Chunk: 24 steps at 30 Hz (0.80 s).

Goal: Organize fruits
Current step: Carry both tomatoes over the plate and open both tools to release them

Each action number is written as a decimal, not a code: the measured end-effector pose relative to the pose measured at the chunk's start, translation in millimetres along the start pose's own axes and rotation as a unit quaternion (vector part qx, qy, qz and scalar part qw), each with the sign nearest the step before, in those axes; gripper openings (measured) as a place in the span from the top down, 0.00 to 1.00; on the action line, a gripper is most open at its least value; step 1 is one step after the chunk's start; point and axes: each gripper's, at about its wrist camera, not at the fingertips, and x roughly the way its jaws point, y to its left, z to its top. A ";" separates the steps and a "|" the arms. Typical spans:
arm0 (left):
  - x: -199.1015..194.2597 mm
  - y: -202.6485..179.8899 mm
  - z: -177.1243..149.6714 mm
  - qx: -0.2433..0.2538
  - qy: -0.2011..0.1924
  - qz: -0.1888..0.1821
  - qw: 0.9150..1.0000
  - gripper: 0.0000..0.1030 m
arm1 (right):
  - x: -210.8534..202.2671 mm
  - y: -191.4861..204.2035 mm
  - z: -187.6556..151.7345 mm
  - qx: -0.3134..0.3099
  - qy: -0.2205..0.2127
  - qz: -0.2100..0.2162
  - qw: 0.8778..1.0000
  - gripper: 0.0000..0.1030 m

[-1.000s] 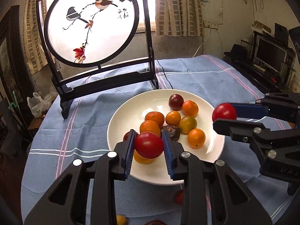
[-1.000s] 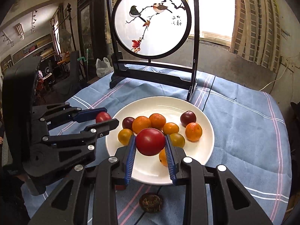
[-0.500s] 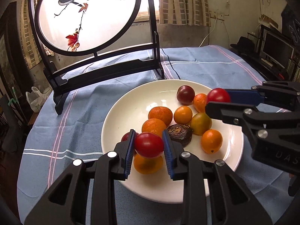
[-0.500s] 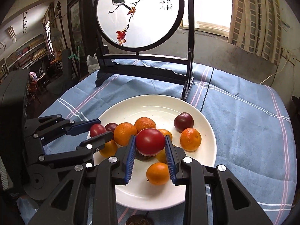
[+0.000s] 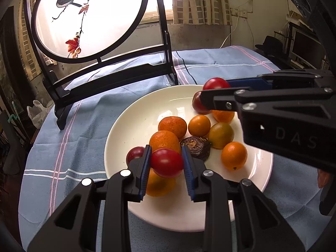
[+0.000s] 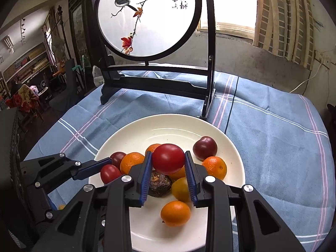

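Observation:
A white plate (image 5: 134, 121) (image 6: 147, 130) on the blue cloth holds several oranges, dark plums, a yellowish fruit and a brown wrinkled fruit (image 5: 196, 147) (image 6: 158, 182). My left gripper (image 5: 167, 162) is shut on a red tomato (image 5: 167, 162) just over the plate's near left part; in the right wrist view this gripper (image 6: 109, 173) enters from the left with its red tomato (image 6: 109, 173). My right gripper (image 6: 168, 161) is shut on a second red tomato (image 6: 168, 161) above the fruit pile; from the left wrist view it (image 5: 214, 86) reaches in from the right over the plate's far side.
A black stand with a round bird painting (image 5: 90, 16) (image 6: 147, 16) stands on the cloth right behind the plate. A black cable (image 6: 231, 105) runs across the blue cloth (image 5: 63, 147) (image 6: 273, 136). Room furniture lies beyond the table edges.
Both grippers have come forward and lower over the plate, each still gripping its tomato. The right gripper has slid leftwards over the plate's far side in the left wrist view.

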 end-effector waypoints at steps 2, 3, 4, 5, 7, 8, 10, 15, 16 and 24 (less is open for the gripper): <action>0.9 -0.8 0.0 0.001 0.000 0.001 1.000 0.72 | 1.5 0.7 2.2 0.000 0.000 0.000 1.000 0.70; 1.3 -1.1 0.1 0.001 0.000 0.000 1.000 0.72 | 2.0 1.0 3.1 0.000 -0.001 0.000 1.000 0.70; 1.9 -1.7 0.2 0.002 0.000 0.000 1.000 0.72 | 2.6 0.8 3.7 0.000 -0.001 0.000 1.000 0.70; 2.5 -2.4 0.4 0.002 0.000 0.001 1.000 0.72 | 3.7 1.1 4.9 0.001 0.000 0.000 1.000 0.70; 3.4 -3.8 0.6 0.003 0.001 0.001 1.000 0.72 | 6.4 1.5 6.6 0.001 0.001 -0.002 1.000 0.70; 3.7 -4.0 0.9 0.001 0.002 0.000 1.000 0.72 | 7.9 1.5 7.3 0.002 0.002 -0.002 1.000 0.70; 4.7 -4.2 1.4 0.001 0.002 0.000 1.000 0.72 | 11.2 0.6 8.1 0.004 0.006 -0.001 1.000 0.70; 7.4 -3.0 1.3 -0.001 0.003 0.001 1.000 0.70 | 22.1 -0.8 9.6 0.006 0.021 -0.003 1.000 0.70; 7.5 -2.4 1.4 -0.003 0.002 0.002 1.000 0.64 | 23.6 -0.7 9.4 0.005 0.022 -0.006 1.000 0.61; -1.2 5.9 0.4 -0.016 -0.008 0.009 1.000 0.50 | -1.1 -2.5 7.3 0.006 -0.007 -0.024 1.000 0.48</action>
